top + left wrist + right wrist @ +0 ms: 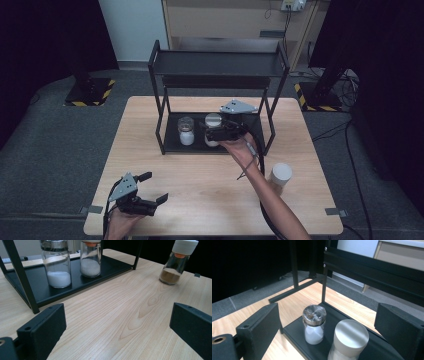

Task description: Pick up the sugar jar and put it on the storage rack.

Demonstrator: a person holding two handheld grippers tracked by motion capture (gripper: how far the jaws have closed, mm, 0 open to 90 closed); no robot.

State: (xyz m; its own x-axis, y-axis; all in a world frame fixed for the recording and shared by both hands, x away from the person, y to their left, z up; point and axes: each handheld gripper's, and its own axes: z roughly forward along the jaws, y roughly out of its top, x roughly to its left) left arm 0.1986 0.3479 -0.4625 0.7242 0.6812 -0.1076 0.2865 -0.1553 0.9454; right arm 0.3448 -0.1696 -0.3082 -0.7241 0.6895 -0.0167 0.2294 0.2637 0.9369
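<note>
The white-capped jar (350,340) stands upright on the lower tray of the black rack (172,145), its long axis vertical and its flat cap facing up. It sits just beside a second jar, the metal-capped jar (314,326), also upright and holding white powder; the two are close but apart. The right claw (220,131) hovers over the white-capped jar with its jaws spread wide on either side of it, pads clear of the glass, gripping nothing. Two jars stand in the rack. A third, the brown-spice jar (280,176), stands upright on the wooden counter (200,190) to the right of the person's right forearm, well apart from the rack. That makes three jars in all, two with white contents and one with brown. The left claw (152,187) rests low near the front left corner of the counter, jaws wide and empty. The rack has two shelves
</note>
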